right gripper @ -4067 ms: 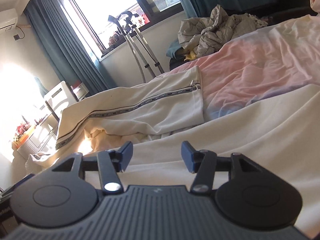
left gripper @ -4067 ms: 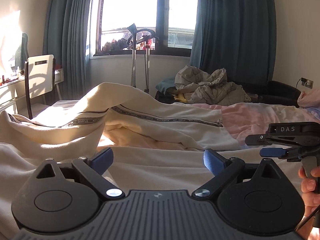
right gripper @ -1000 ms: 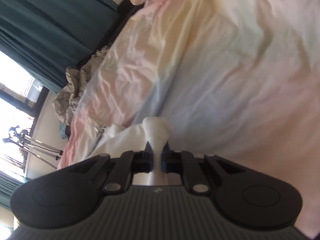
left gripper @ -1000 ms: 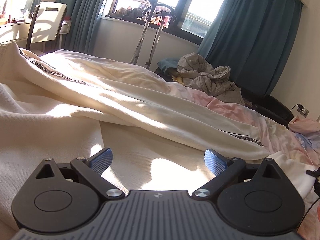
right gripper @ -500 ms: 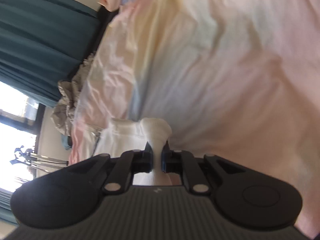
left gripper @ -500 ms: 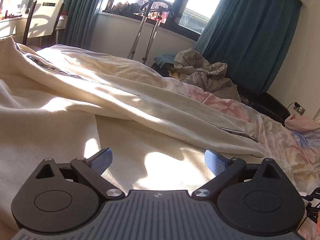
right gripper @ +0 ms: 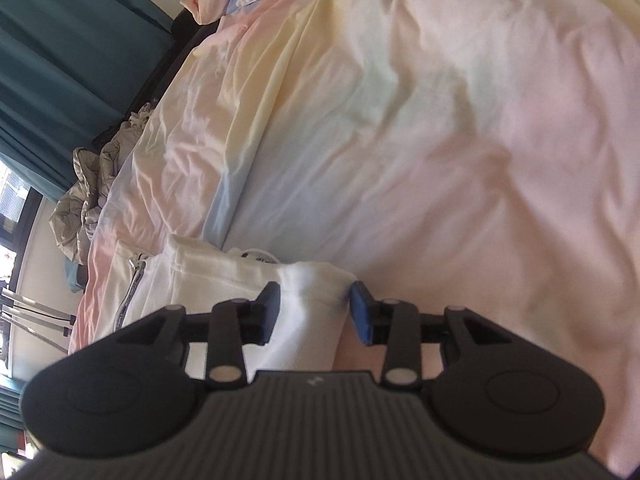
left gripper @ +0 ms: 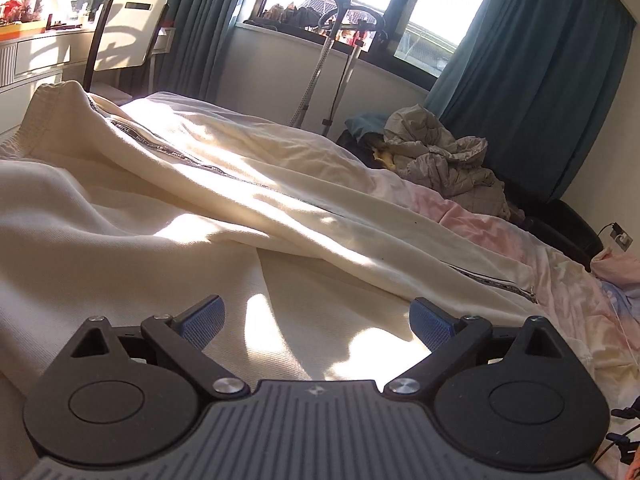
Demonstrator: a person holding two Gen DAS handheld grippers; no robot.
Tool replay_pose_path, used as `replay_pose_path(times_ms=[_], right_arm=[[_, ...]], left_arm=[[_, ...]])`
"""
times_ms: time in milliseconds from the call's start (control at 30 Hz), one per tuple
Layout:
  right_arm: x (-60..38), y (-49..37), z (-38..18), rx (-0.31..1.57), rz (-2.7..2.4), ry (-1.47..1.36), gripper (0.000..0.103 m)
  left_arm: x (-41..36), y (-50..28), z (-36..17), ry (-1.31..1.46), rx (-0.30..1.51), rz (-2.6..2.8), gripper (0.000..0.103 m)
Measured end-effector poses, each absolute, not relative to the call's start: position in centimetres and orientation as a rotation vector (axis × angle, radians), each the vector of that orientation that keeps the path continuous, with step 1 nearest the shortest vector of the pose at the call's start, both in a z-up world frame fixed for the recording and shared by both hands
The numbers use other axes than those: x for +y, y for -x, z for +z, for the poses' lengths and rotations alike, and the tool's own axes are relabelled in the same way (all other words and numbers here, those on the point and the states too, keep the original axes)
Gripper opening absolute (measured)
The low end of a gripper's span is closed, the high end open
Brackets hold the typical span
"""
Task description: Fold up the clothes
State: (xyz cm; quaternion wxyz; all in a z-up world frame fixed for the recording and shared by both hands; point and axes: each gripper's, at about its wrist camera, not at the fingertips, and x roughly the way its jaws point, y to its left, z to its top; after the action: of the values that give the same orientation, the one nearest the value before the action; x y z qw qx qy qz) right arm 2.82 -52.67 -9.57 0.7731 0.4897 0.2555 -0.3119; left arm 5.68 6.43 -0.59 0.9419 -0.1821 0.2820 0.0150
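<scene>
Cream trousers stretch lengthwise from near left toward far right.

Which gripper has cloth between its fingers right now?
The right gripper: its opening jaws flank a cream garment fold. The left gripper gapes wide, empty.

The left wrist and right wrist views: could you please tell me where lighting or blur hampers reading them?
Left wrist view: hard sunlight from the blown-out window lays bright patches and deep fold shadows on the cream zip-up fabric garment; fisheye bends the sill. Right wrist view: the pastel pink-and-yellow bedsheet looks soft and smeared, and the garment's white cuff between the opening right gripper is nearly washed out.
</scene>
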Motion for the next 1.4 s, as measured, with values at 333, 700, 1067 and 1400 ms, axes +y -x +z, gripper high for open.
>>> replay_pose_path(times_ms=[333,700,1067,1400], right_arm=[[-51.3,-1.3,-8.9,0.533,-0.434,-1.243,0.054],[-52.0,1.1,-10.2,0.542,-0.589,-1.374,0.062],[-51.5,-1.2,-11.9,0.664,-0.557,-1.350,0.064],[-52.1,-4.9,-12.5,0.583,-0.529,-1.302,0.036]], left_arm=[[21.0,2.4,6.4,0.664,0.555,0.187,0.100],[30.6,6.0,0.2,1.047,0.631,0.346,0.100],[34.3,1.6,-6.1,1.249,0.595,0.346,0.093],[34.2,-1.2,-7.0,1.228,0.554,0.301,0.056]])
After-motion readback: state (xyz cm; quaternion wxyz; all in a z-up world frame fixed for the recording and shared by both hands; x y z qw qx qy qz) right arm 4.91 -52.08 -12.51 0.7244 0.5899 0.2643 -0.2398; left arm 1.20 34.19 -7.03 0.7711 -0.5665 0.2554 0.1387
